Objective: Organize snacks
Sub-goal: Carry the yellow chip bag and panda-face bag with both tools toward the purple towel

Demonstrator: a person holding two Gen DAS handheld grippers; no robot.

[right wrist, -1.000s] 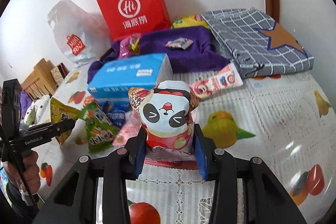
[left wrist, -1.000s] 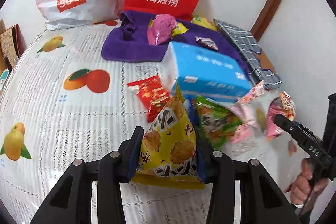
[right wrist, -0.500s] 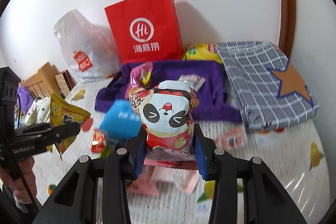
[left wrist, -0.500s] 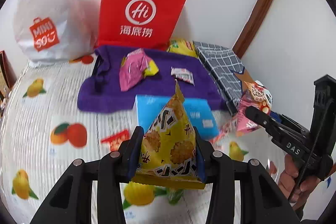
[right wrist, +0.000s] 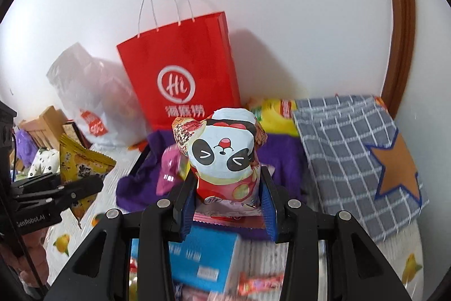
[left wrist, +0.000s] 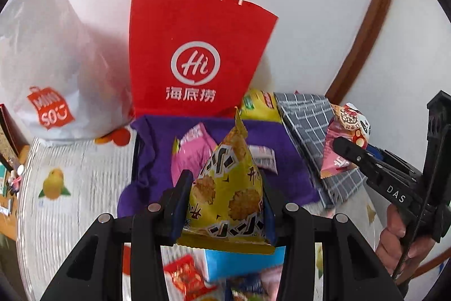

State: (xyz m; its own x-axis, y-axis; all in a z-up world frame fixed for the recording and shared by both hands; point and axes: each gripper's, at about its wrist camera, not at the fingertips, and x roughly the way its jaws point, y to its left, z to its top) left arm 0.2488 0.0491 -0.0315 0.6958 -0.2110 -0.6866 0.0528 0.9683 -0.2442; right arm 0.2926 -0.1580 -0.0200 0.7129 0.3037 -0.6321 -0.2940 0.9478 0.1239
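The left tongs [left wrist: 225, 205] pinch a yellow triangular snack pouch [left wrist: 229, 188] printed with round crackers and black characters; the pouch stands upright between the two blue-lined fingers [left wrist: 181, 205], its pointed top reaching up in front of the red paper bag [left wrist: 197, 58]. The right tongs [right wrist: 228, 202] are clamped on a puffy panda-face snack bag [right wrist: 225, 157], whose pink crimped bottom edge hangs just below the fingertips.

The red paper bag, with white string handles and a white "Hi" logo, stands against the white wall. Directly in front of it lies a purple cloth [left wrist: 157, 160] carrying a pink snack packet [left wrist: 188, 154] and a small white wrapped sweet [left wrist: 265, 158]. Left of the red bag sits a white plastic shopping bag [left wrist: 50, 69] with an orange logo. Right of the red bag, a yellow packet [left wrist: 258, 106] leans at the wall, and beside that lies a grey checked cloth [right wrist: 346, 148] with an orange star patch.

Both held snacks hang above the fruit-print worktop [left wrist: 70, 188], in front of the purple cloth. Under the tongs, nearer than the red bag, lie a blue box [right wrist: 203, 258] and a red packet [left wrist: 183, 278], both blurred. In the left view the right tongs appear right of the red bag, with a hand [left wrist: 400, 236] on the handle.
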